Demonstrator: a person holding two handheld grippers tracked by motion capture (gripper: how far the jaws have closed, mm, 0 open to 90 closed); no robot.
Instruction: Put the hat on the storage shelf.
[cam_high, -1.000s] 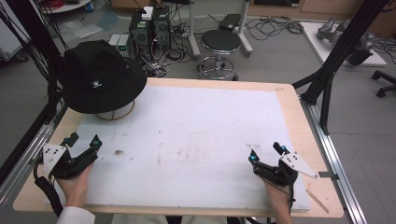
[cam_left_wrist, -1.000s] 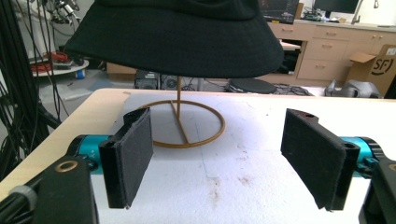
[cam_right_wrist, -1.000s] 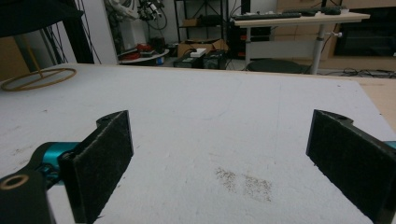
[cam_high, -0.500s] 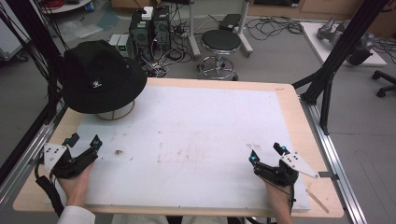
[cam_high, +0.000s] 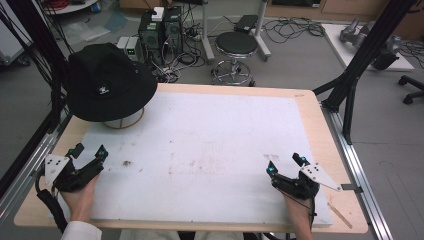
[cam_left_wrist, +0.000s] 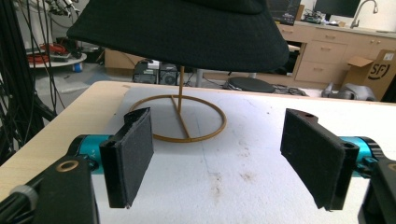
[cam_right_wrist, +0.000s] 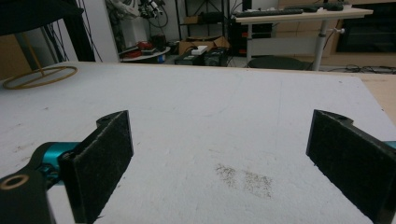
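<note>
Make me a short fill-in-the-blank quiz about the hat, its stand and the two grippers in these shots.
1. The black hat sits on a stand whose gold base has the shape of a ____.
2. Both the left gripper and the right gripper have their jaws ____.
3. The gripper nearer the hat is the ____ one.

Missing words: ring; open; left

Grey floor (cam_high: 300, 65) beyond the wooden tabletop (cam_high: 320, 120); round black stool (cam_high: 236, 45) just behind its far edge; computer towers (cam_high: 160, 30) and tangled cables left of the stool; black frame struts (cam_high: 360, 55) to its right.
</note>
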